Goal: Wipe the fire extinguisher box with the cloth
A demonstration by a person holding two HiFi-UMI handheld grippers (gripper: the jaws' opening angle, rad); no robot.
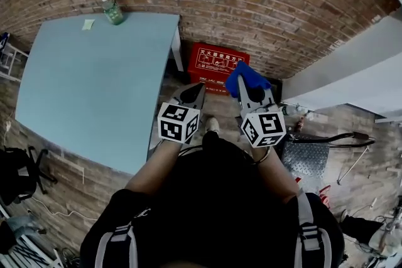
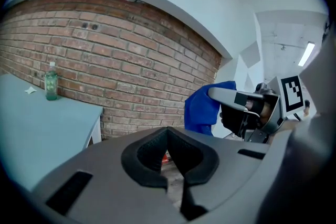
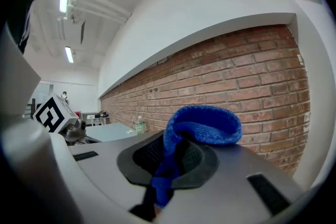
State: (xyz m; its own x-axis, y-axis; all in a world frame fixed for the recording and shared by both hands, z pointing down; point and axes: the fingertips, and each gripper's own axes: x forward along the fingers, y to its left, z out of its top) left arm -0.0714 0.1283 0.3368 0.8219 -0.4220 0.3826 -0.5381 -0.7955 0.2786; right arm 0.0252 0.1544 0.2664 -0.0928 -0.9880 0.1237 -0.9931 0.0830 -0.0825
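Holding blue knitted cloth [image 1: 242,76] pinched in right hand-held gripper [image 1: 253,95]; left hand-held gripper [image 1: 191,95] closed, empty; red fire extinguisher box [image 1: 217,66] apparently not yet wiped.

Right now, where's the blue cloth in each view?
Head view: blue cloth right of centre, in the right gripper's jaws.
Left gripper view: blue cloth right of centre.
Right gripper view: blue cloth centre, pinched between jaws.
Shared landmark: green bottle on the table.

Blue coarse-knit cloth [image 3: 202,126] nipped in my right gripper [image 3: 167,165], a shell of matt grey plastic with black, mesh-textured pads [image 3: 197,157]. Beyond, a rough red brick wall [image 1: 251,3], a smooth, matt pale-blue table [image 1: 94,85] at left and the red fire extinguisher box [image 1: 217,63], evenly painted.
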